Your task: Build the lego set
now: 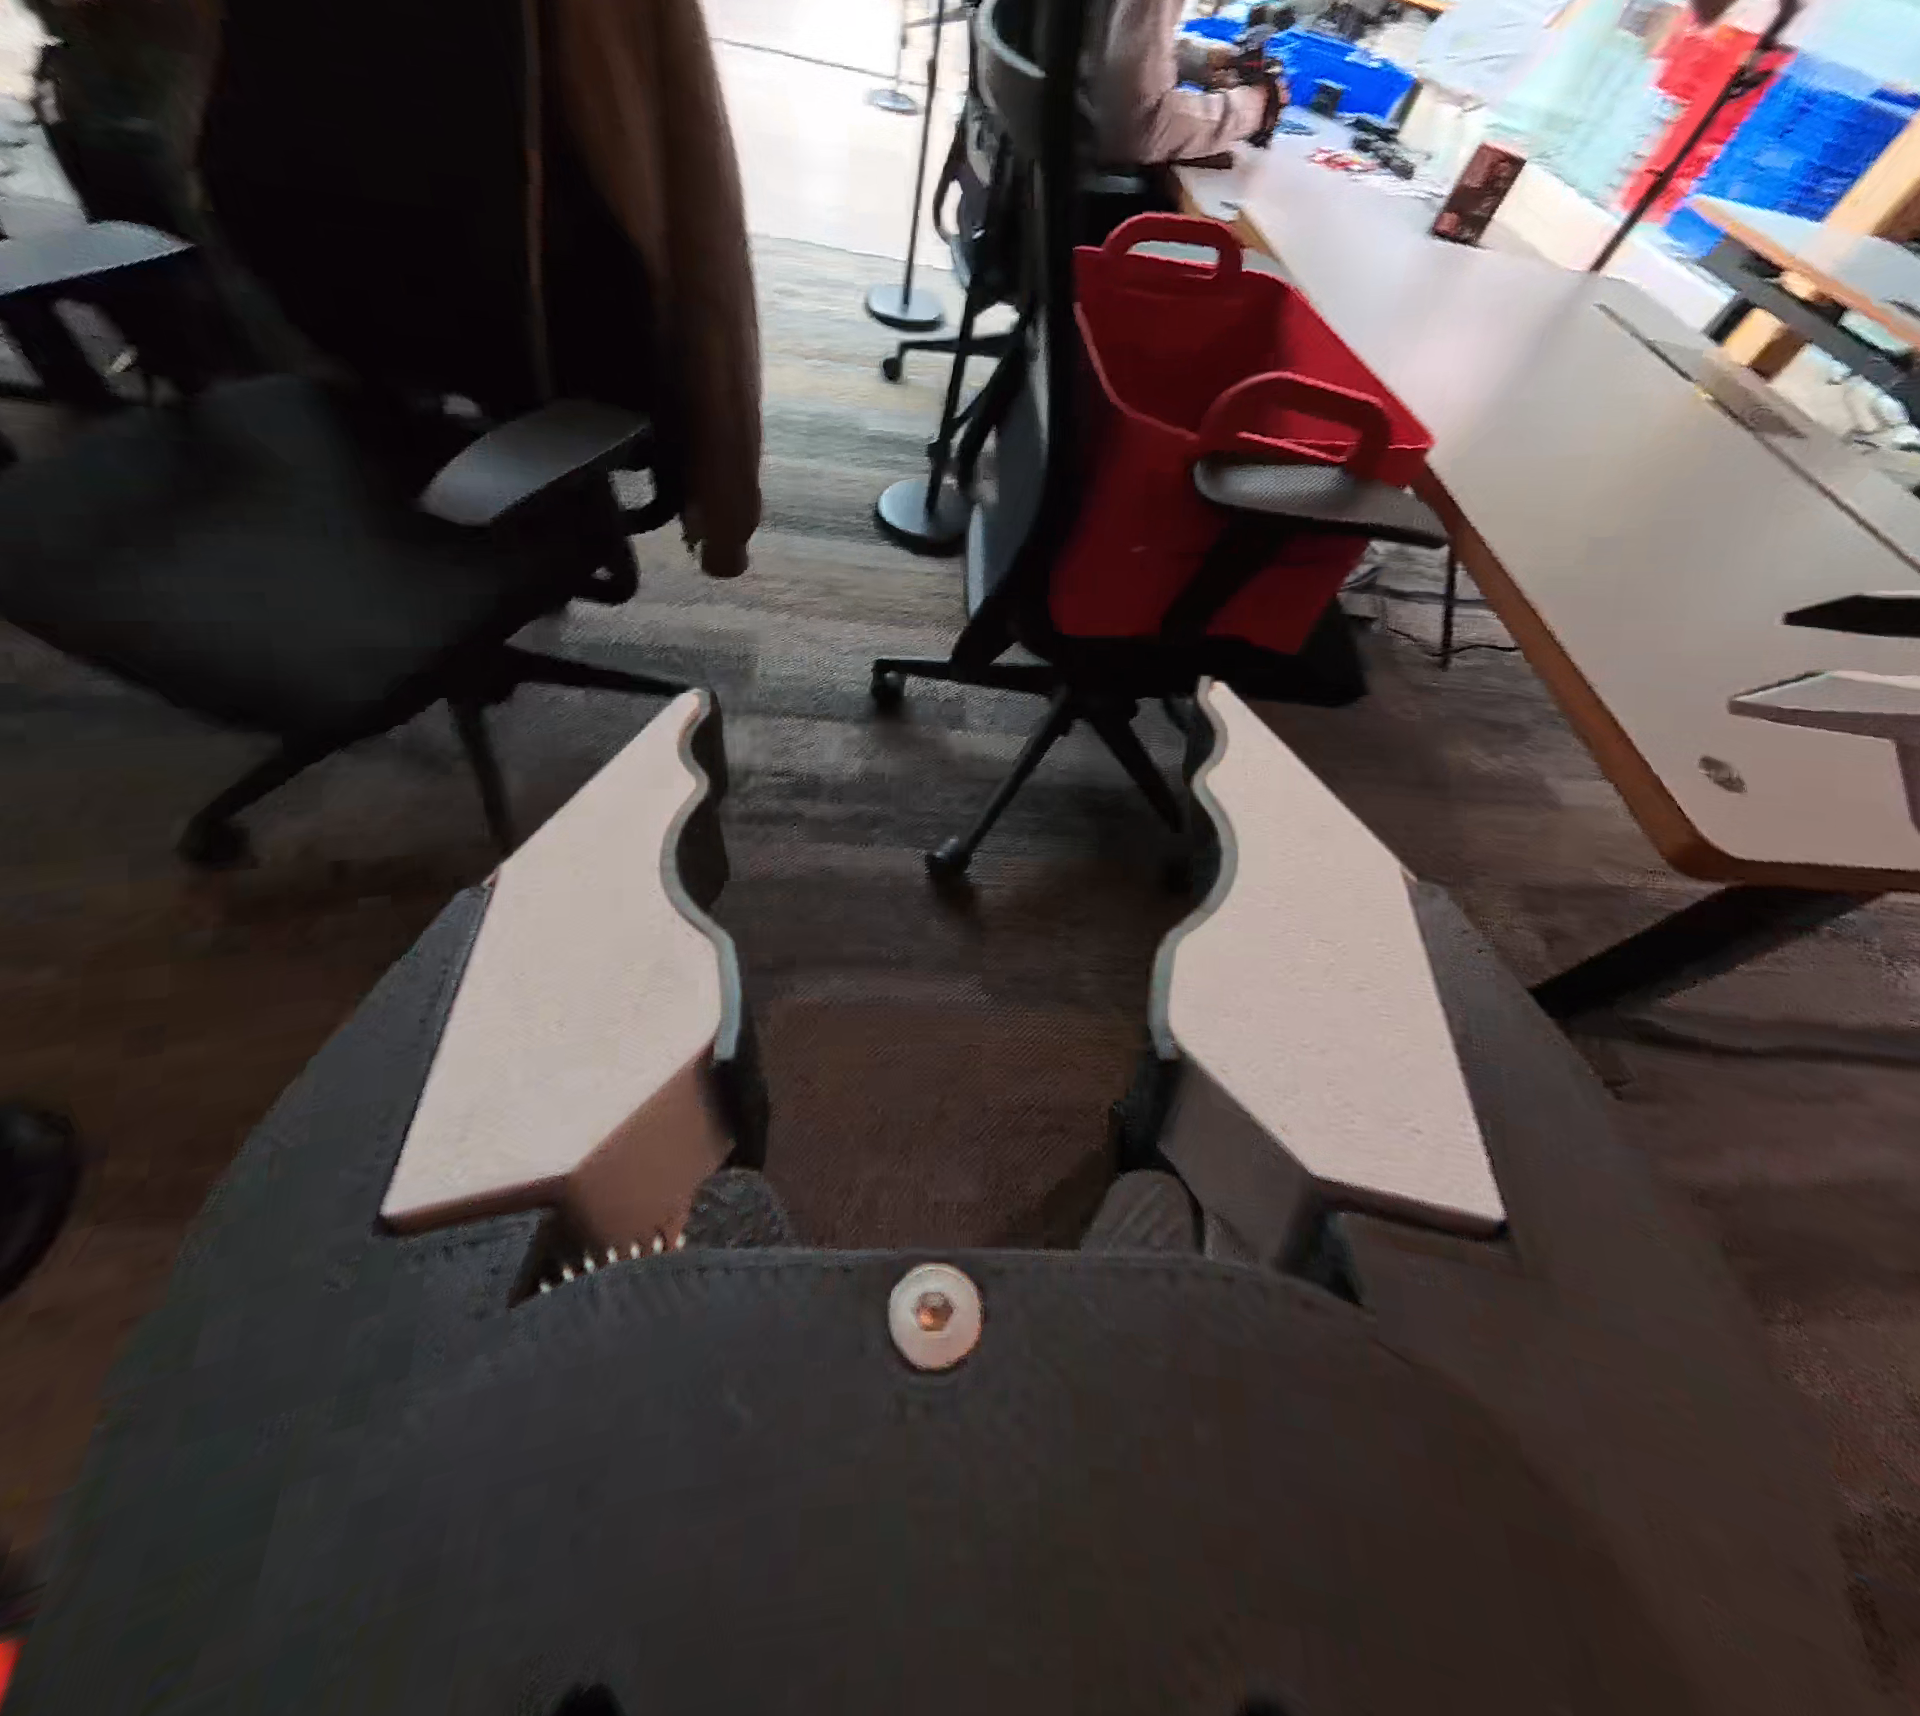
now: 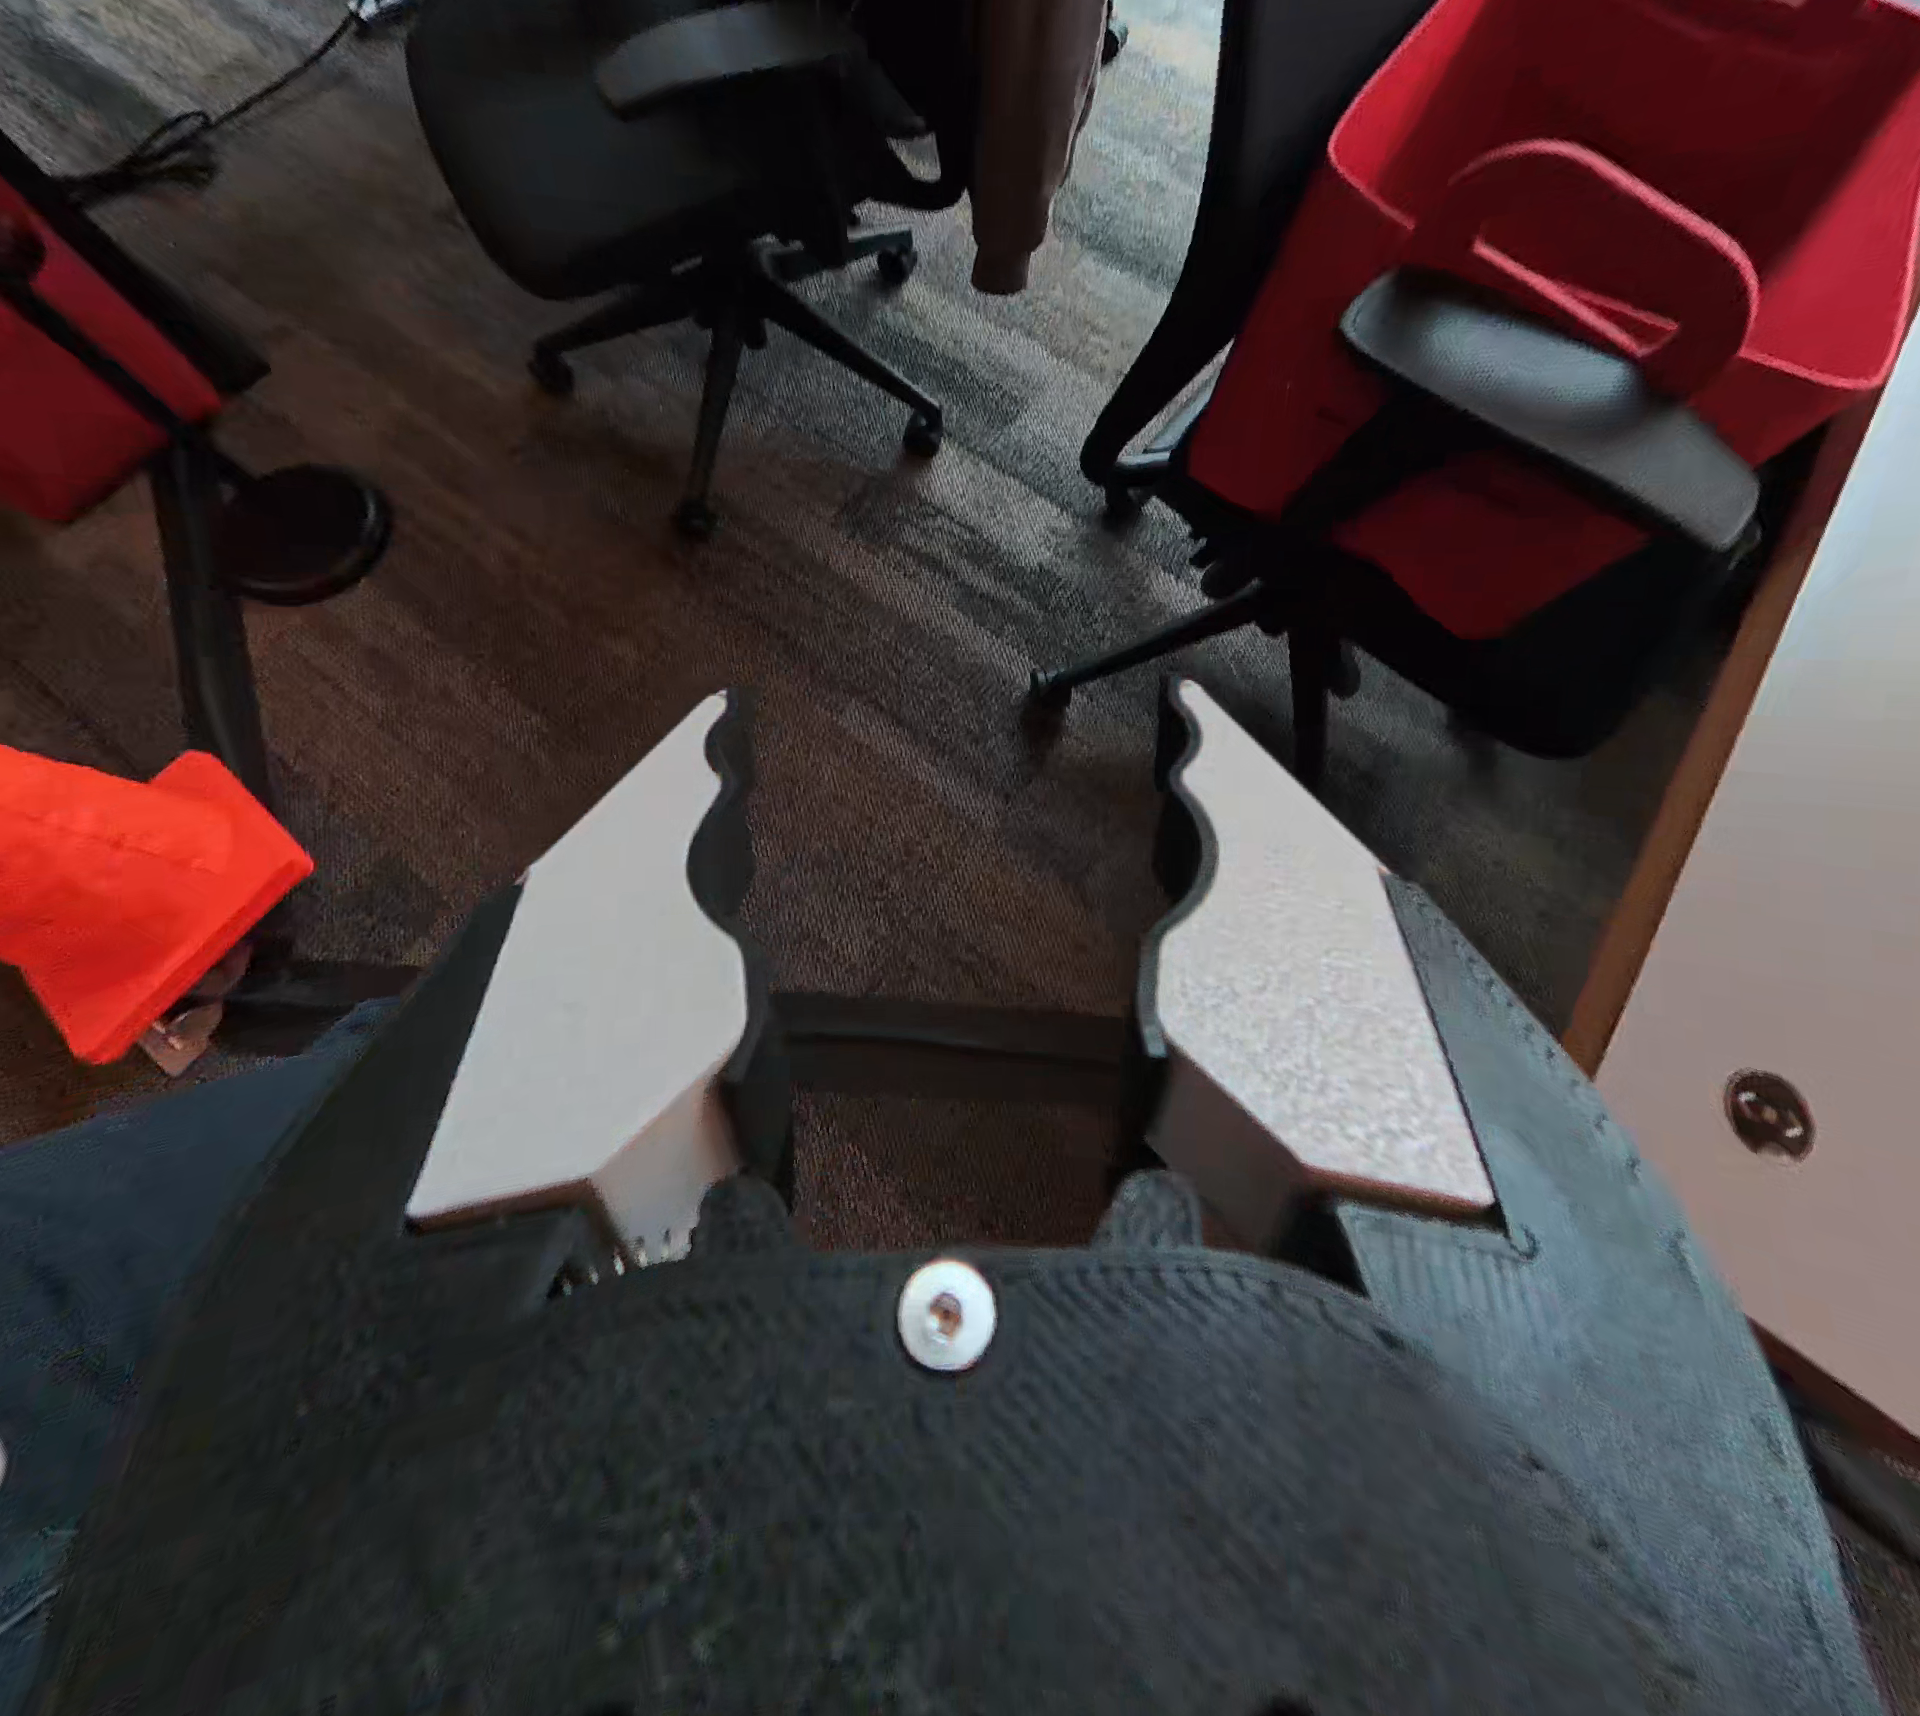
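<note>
No lego pieces show in either view. My left gripper [image 1: 961, 705] is open and empty, held over the dark carpet and pointing at an office chair that carries a red felt bag [image 1: 1195, 440]. My right gripper [image 2: 956, 710] is also open and empty, above the carpet, left of the white table's edge [image 2: 1766, 835]. The red felt bag [image 2: 1579, 232] on the chair also shows at the upper right of the right wrist view. The other gripper's tips [image 1: 1860, 690] show at the right edge of the left wrist view, over the white table [image 1: 1610, 471].
A black office chair with a brown coat [image 1: 343, 419] stands to the left; it also shows in the right wrist view [image 2: 644, 139]. A person sits at the far end of the table [image 1: 1153, 77]. An orange object [image 2: 125, 897] lies at the left. Lamp stand bases [image 1: 920, 503] stand on the floor.
</note>
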